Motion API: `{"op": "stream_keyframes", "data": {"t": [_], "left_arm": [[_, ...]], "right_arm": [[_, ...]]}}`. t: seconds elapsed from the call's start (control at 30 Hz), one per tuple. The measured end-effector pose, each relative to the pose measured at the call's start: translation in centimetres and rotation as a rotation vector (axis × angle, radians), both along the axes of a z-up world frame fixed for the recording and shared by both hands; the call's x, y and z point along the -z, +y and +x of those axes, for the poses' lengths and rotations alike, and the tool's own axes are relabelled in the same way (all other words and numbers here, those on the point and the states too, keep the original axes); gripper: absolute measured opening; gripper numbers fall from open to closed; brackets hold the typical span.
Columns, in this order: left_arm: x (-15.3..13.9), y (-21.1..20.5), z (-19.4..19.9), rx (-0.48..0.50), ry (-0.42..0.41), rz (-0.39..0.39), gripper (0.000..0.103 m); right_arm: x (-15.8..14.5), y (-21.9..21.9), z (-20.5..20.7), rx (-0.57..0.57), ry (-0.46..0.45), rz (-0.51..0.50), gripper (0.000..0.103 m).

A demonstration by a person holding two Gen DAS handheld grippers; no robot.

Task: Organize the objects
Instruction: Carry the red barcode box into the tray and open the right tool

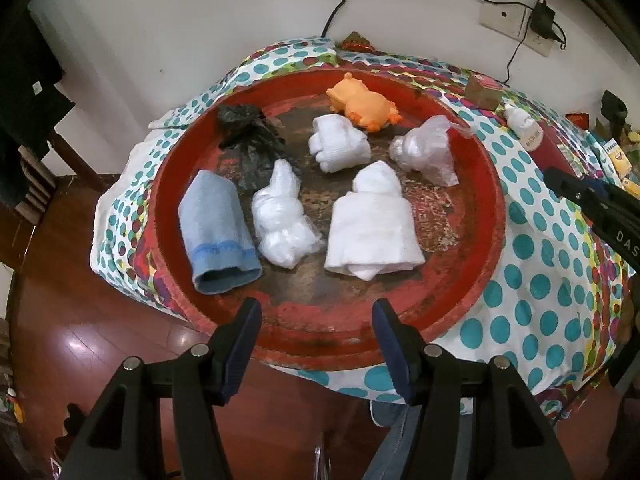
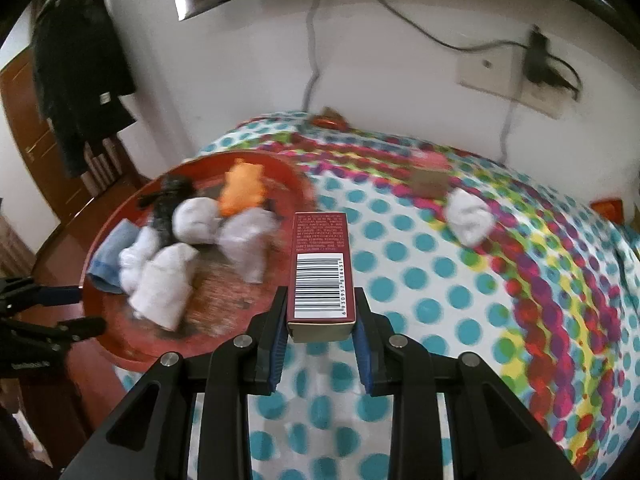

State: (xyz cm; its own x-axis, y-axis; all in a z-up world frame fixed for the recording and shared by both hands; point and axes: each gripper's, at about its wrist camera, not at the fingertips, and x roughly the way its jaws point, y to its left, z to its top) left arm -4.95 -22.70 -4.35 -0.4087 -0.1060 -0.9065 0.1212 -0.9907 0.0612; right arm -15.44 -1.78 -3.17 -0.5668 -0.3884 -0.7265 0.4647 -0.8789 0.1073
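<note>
The right gripper (image 2: pixel 321 322) is clamped on a dark red box (image 2: pixel 322 270), barcode face up, its pads pressing the box's two long sides; the box is lifted clear of the spotted cloth (image 2: pixel 440 280), just beside the red tray (image 2: pixel 120 344); the view is smeared, so exact height cannot be told. The left gripper (image 1: pixel 316 320) hangs with jaws apart and nothing between them, over the tray's near rim (image 1: pixel 320 344).

The step in hand looks like carrying the box toward the tray, where the gathered things lie: a blue folded cloth (image 1: pixel 218 232), a white folded towel (image 1: pixel 374 228), a rolled white sock (image 1: pixel 338 142), two plastic-wrapped bundles (image 1: pixel 282 220), an orange toy (image 1: pixel 362 104) and a black bag (image 1: pixel 252 132); the next move calls for a bare patch to set it on.

Open room lies on the tray's near and right floor; the raised rim must be cleared on the way in; the left gripper sits close to that approach.
</note>
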Motion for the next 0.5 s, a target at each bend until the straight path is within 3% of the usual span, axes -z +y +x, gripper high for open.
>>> {"op": "stream_keyframes", "data": {"t": [0.5], "left_arm": [[0.4, -2.2, 0.3, -0.030, -0.012, 0.011, 0.059]], "right_arm": [[1.9, -7.7, -0.3, -0.136, -0.040, 0.080, 0.028]]}}
